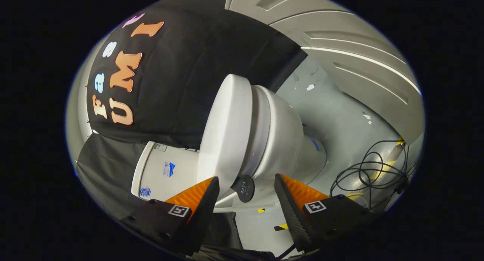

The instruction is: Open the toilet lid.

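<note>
The view is rolled, so the white toilet looks tipped on its side. Its lid (225,132) lies against the seat (261,128) over the bowl (283,140). The tank (160,170) sits beside the lid, just beyond one finger. My gripper (246,180) is open. Its two fingertips stand either side of the lid's near rim and touch nothing. A small round black tab (244,188) sticks out at the rim, between the lid and the seat, right between the fingertips.
Black cloth (181,75) hangs behind the toilet. A grey floor (340,121) runs past the bowl, with a loose black cable (372,174) coiled on it and yellow-black tape marks (281,227). A pale panelled door (359,60) stands beyond.
</note>
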Demonstrator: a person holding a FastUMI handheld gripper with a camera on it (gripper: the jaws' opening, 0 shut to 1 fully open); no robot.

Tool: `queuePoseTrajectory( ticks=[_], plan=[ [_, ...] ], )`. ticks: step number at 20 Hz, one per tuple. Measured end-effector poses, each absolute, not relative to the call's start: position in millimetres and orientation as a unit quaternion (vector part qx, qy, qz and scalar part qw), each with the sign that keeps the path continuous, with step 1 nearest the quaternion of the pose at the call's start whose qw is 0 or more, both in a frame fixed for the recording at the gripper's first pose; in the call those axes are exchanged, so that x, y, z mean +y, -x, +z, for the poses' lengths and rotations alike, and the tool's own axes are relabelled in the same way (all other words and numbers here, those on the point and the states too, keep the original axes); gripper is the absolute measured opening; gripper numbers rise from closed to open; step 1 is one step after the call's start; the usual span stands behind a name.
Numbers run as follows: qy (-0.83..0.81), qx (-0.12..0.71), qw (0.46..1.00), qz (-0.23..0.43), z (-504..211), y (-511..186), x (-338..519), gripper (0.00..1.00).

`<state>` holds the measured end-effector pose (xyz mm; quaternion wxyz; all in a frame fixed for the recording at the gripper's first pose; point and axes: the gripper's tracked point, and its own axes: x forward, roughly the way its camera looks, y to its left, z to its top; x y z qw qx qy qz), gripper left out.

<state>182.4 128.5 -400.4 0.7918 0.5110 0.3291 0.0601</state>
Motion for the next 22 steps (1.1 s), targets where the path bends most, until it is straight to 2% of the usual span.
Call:
queuePoseTrajectory(
  ticks=[3,7,9,13,18,21,22],
  plan=[
    [-0.517,0.324,0.789,0.069,-396,-187,132,0.9],
    [-0.514,0.335,0.785,0.084,-401,-188,143,0.73],
    [-0.519,0.337,0.78,0.091,-402,-190,147,0.73],
    [-0.52,0.336,0.779,0.097,-401,-192,150,0.5],
    [-0.532,0.351,0.764,0.103,-407,-191,159,0.5],
    [-0.532,0.347,0.767,0.088,-412,-194,152,0.22],
    [-0.534,0.345,0.767,0.09,-411,-194,152,0.21]
  ],
)
